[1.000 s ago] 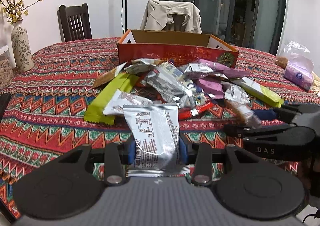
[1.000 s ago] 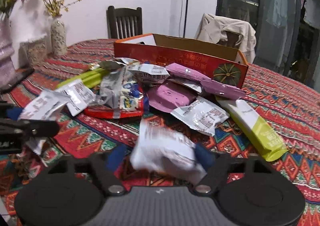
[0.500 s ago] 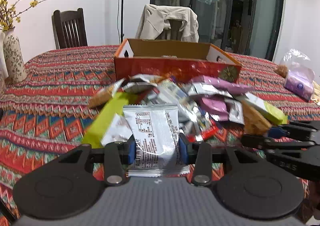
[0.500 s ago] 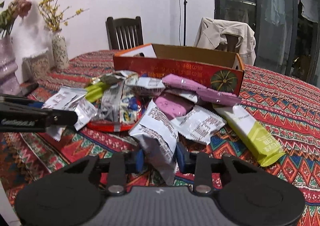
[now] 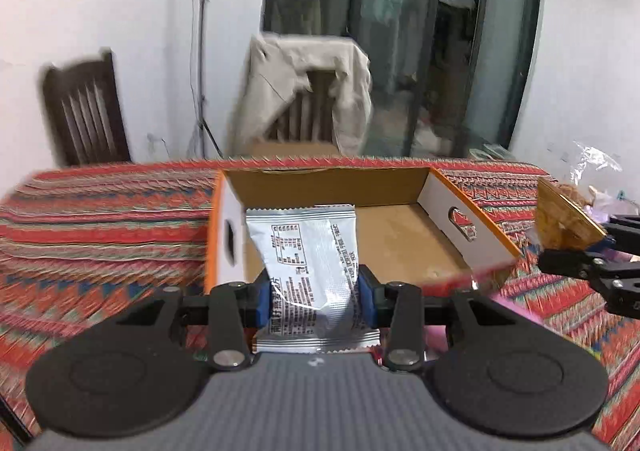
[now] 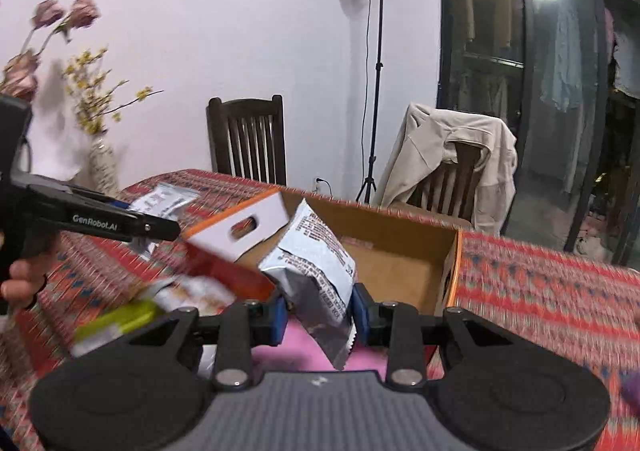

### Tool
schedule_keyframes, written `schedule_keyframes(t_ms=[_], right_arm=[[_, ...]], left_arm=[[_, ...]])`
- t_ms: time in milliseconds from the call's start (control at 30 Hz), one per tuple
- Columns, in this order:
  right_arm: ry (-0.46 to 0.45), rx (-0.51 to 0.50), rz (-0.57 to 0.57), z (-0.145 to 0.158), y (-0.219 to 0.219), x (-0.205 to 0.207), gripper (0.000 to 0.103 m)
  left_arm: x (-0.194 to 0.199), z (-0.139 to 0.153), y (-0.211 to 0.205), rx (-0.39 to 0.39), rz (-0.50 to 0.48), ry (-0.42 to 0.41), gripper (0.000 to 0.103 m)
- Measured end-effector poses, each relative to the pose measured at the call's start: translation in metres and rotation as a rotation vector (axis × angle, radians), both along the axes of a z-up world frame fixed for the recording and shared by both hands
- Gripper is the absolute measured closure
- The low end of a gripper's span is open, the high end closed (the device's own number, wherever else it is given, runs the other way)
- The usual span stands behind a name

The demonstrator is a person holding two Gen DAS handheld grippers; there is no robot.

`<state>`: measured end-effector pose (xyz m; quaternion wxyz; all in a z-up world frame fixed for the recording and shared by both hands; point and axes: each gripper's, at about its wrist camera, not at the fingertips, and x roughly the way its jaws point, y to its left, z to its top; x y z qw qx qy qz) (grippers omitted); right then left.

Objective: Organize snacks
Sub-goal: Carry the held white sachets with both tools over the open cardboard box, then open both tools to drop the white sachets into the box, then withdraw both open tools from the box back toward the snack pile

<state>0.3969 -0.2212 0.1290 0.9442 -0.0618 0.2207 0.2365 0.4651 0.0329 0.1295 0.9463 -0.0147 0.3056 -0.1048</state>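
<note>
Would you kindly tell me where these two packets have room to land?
The cardboard box floor looks bare between its cut-out end walls. The tablecloth right of it also looks free. Snacks crowd the cloth before the box's near wall.

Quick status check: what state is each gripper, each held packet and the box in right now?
Left gripper: shut on a silver packet.
Right gripper: shut on a crumpled silver packet.
Cardboard box: open-topped, visible floor bare.
</note>
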Motion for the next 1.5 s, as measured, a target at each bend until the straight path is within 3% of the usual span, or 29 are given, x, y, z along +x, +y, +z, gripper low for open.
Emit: schedule_keyframes(t_ms=[67, 233, 333, 467, 500, 533, 600, 700, 833, 933, 1067, 1133, 1333, 1367, 1500], right_arm=[[0.026, -0.036, 0.021, 0.004, 0.000, 0.045, 0.071], [0.122, -0.262, 0.033, -0.015, 0.021, 0.168, 0.071], [0.201, -0.387, 0.021, -0.040, 0.032, 0.228, 0.071], [0.284, -0.459, 0.023, -0.064, 0.041, 0.274, 0.070], [0.297, -0.479, 0.027, -0.070, 0.044, 0.282, 0.064], [0.298, -0.499, 0.020, -0.075, 0.047, 0.287, 0.058], [0.285, -0.527, -0.014, -0.081, 0.048, 0.292, 0.022], [0.273, -0.502, -0.030, -0.081, 0.044, 0.293, 0.020], [0.253, -0.467, -0.029, -0.066, 0.038, 0.275, 0.020], [0.214, -0.452, -0.036, -0.042, 0.031, 0.250, 0.020], [0.157, -0.327, -0.024, 0.008, 0.011, 0.194, 0.019], [0.122, -0.257, -0.019, 0.031, -0.001, 0.159, 0.012], [0.012, -0.073, -0.023, 0.063, -0.041, 0.028, 0.006], [-0.006, -0.048, -0.027, 0.063, -0.046, 0.002, 0.001], [-0.057, 0.030, -0.038, 0.048, -0.058, -0.082, 0.000]], left_arm=[[0.046, -0.007, -0.001, 0.025, -0.012, 0.054, 0.061], [0.144, -0.030, -0.009, 0.109, 0.034, 0.161, 0.061], [0.179, -0.042, -0.014, 0.147, 0.027, 0.206, 0.061], [0.200, -0.055, -0.018, 0.198, 0.037, 0.232, 0.054], [0.203, -0.058, -0.018, 0.199, 0.042, 0.236, 0.049], [0.205, -0.059, -0.017, 0.194, 0.052, 0.236, 0.037], [0.205, -0.059, -0.016, 0.188, 0.050, 0.229, 0.032], [0.201, -0.054, -0.018, 0.210, 0.042, 0.215, 0.031], [0.182, -0.032, -0.013, 0.203, 0.052, 0.190, 0.031], [0.149, -0.003, -0.010, 0.186, 0.042, 0.147, 0.024], [0.075, 0.034, -0.004, 0.150, 0.035, 0.057, 0.012], [0.030, 0.045, -0.001, 0.127, 0.032, 0.006, 0.007], [-0.106, 0.049, 0.004, 0.089, 0.074, -0.111, 0.000], [-0.130, 0.047, 0.005, 0.081, 0.086, -0.143, 0.000], [-0.217, 0.027, 0.005, 0.083, 0.151, -0.246, 0.000]])
